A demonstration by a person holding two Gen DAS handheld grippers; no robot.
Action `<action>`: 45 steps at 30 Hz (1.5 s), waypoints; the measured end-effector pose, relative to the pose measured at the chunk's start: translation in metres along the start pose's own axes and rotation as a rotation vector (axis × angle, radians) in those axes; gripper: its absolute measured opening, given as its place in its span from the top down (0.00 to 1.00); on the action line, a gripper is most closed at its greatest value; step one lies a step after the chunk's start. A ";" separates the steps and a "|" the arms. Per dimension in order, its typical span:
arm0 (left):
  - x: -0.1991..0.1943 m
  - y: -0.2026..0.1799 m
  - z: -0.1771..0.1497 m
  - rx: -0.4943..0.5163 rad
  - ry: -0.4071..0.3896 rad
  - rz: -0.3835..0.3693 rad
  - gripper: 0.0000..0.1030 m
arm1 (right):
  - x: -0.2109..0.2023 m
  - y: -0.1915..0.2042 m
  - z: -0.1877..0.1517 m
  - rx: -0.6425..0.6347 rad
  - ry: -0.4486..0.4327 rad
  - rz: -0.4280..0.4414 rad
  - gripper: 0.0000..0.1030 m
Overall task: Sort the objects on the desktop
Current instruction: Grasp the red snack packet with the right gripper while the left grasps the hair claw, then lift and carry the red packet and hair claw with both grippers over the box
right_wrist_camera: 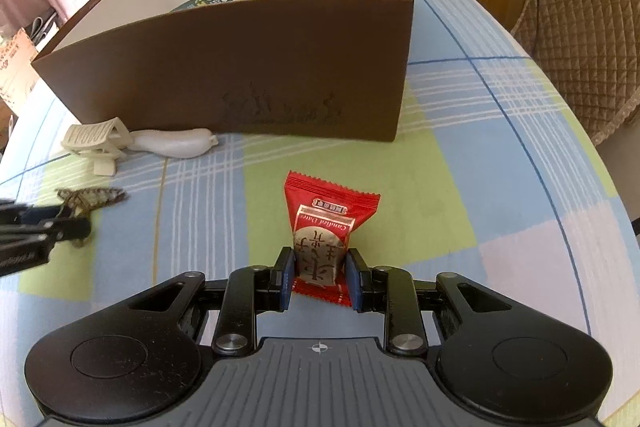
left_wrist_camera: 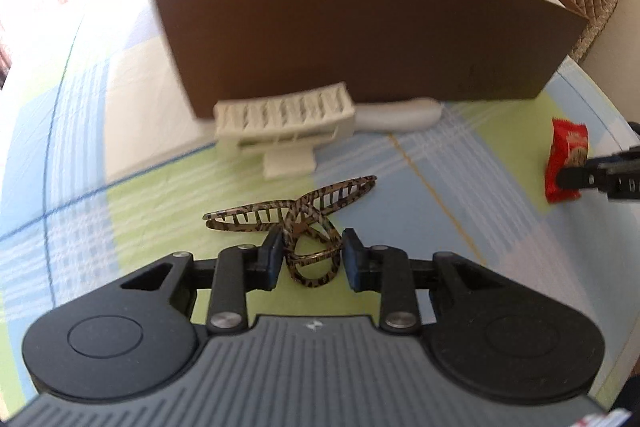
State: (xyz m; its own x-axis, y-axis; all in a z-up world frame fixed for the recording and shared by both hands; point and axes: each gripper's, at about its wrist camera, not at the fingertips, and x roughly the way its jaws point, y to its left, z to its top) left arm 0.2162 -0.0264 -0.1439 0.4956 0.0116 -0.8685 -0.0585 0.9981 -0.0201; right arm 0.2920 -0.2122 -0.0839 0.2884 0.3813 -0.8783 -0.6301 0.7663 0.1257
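brown box [right_wrist_camera: 256,67], red packet [right_wrist_camera: 326,227], tortoiseshell clip [left_wrist_camera: 296,223]

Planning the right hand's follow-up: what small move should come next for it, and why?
Probably lift a little. The right gripper has its fingers pressed against the red snack packet, which lies on the tablecloth in front of the brown box, whose wall it must clear.
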 end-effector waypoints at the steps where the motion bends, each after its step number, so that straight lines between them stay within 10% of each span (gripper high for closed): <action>1: -0.004 0.002 -0.005 -0.006 0.005 0.002 0.74 | -0.001 0.000 -0.001 -0.003 0.002 0.004 0.76; 4: -0.013 0.011 -0.017 -0.021 0.024 0.019 0.73 | -0.001 -0.001 -0.003 0.000 0.006 0.011 0.72; 7: -0.018 0.012 -0.022 -0.039 0.028 0.042 0.63 | -0.001 -0.004 -0.005 0.036 0.012 0.003 0.29; 25: -0.002 0.012 -0.006 -0.031 0.009 0.092 0.76 | 0.008 -0.004 0.015 0.087 -0.038 -0.035 0.29; 30: -0.006 0.015 -0.012 -0.039 0.014 0.092 0.76 | 0.019 -0.002 0.022 0.079 -0.045 -0.061 0.35; 34: -0.010 0.016 -0.019 -0.051 0.018 0.093 0.76 | 0.021 0.007 0.015 -0.004 -0.051 -0.074 0.74; 45: -0.019 0.018 -0.027 -0.074 0.021 0.089 0.76 | 0.008 0.024 -0.012 -0.112 0.007 0.024 0.78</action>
State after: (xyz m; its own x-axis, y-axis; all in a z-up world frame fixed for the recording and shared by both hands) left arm 0.1827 -0.0108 -0.1413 0.4677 0.0981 -0.8784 -0.1661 0.9859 0.0217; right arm 0.2702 -0.1968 -0.0935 0.2674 0.3950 -0.8789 -0.7138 0.6939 0.0947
